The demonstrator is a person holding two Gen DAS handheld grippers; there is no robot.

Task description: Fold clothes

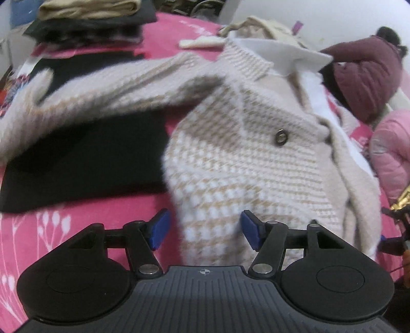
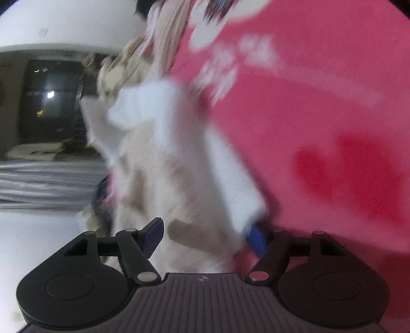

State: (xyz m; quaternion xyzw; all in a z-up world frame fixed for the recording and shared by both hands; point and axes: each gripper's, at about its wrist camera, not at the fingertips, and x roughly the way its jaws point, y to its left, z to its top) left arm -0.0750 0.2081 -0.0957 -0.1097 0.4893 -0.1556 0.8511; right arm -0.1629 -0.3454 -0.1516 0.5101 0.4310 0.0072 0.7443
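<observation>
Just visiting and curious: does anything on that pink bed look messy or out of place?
Yes. The fuzzy beige-and-white checked cardigan lies crumpled, one sleeve flung across a flat black garment.

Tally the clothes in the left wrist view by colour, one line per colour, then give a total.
Beige and white: 1, the checked cardigan
Black: 1, the flat garment under the cardigan's sleeve
Tan: 1, the folded piece on top of the pile at the back
Cream: 1, the crumpled garment beyond the collar
Pink: 1, the padded jacket at the right edge
Total: 5
</observation>
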